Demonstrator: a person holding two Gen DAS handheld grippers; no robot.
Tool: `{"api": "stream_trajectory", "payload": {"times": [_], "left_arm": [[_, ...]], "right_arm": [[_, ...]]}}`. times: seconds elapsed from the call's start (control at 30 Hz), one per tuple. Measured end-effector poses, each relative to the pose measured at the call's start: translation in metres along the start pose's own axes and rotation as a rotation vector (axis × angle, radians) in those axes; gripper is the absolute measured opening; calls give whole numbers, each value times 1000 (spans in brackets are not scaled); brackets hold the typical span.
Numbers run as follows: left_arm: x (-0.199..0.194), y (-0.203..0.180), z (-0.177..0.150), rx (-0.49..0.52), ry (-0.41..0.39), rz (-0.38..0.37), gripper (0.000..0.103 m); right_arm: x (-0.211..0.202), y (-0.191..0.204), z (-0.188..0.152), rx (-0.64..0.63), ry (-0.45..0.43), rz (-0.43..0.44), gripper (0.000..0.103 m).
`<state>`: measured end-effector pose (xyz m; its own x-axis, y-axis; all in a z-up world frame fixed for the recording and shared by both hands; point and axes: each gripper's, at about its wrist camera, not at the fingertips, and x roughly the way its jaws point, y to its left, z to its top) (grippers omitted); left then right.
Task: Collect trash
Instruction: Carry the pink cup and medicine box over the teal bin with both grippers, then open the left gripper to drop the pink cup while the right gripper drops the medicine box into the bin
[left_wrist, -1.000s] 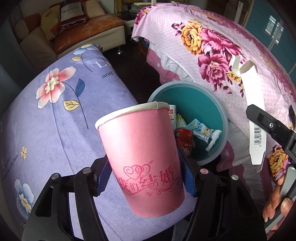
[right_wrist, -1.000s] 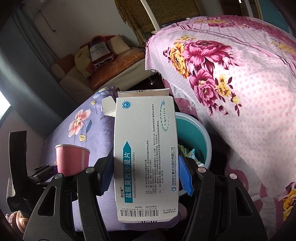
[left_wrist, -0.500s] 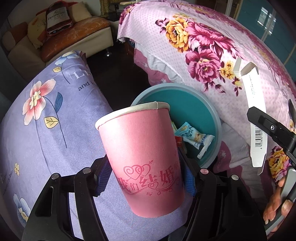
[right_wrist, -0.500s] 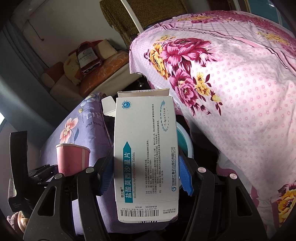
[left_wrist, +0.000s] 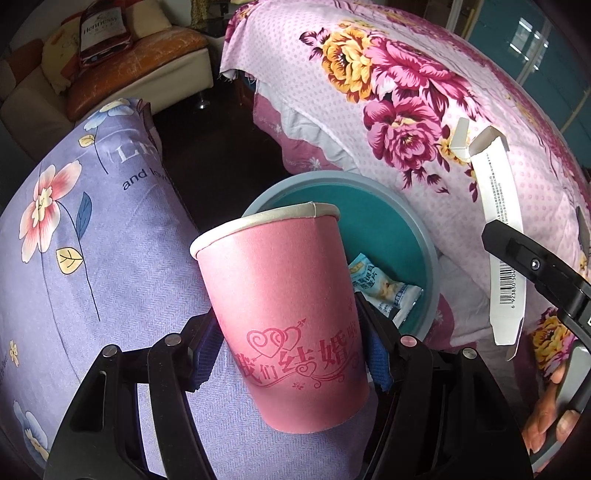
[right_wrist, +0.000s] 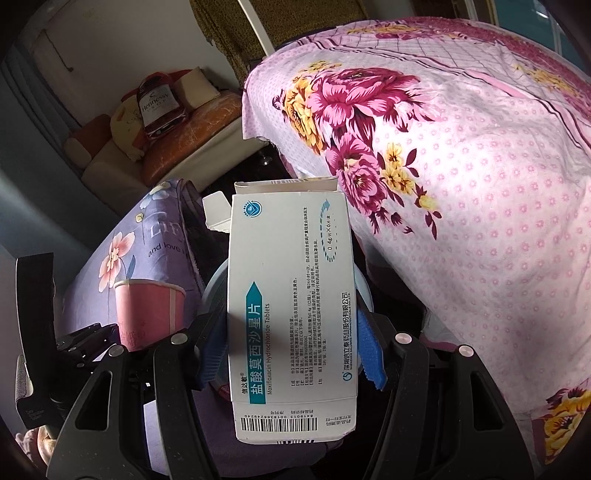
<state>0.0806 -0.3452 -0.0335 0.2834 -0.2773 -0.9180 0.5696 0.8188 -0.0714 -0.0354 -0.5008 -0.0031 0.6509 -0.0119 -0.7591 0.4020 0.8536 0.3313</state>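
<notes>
My left gripper (left_wrist: 290, 354) is shut on a pink paper cup (left_wrist: 280, 306) with red hearts and Chinese writing, held upright in front of a teal waste bin (left_wrist: 402, 206). A snack wrapper (left_wrist: 384, 286) lies inside the bin. My right gripper (right_wrist: 291, 350) is shut on a white and teal medicine box (right_wrist: 291, 310) with its top flap open, held over the bin, which it mostly hides. The box also shows at the right of the left wrist view (left_wrist: 498, 236). The cup shows at the left of the right wrist view (right_wrist: 147, 314).
A purple floral cushion (left_wrist: 85, 236) lies left of the bin. A bed with a pink floral cover (left_wrist: 406, 92) rises to the right. A cream sofa with an orange cushion (left_wrist: 136, 55) stands at the back beyond a dark floor.
Both grippers have moved closer to the bin, holding the cup and the box. The cup now covers more of the bin's inside.
</notes>
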Motion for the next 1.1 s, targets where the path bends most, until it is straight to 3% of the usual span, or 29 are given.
{"api": "stream_trajectory", "payload": {"times": [0.6,0.8,1.1], "left_arm": [[21,9,10,4,20,-10,68],[14,14,14,-2,-4,-2,89],[5,26,4,-23,-11,-37,90]], "right_arm": [[25,4,7,-1,53,-47,58],[27,10,10,-14,55,-54,59],[30,18,11,-26,63,-59,59]]}}
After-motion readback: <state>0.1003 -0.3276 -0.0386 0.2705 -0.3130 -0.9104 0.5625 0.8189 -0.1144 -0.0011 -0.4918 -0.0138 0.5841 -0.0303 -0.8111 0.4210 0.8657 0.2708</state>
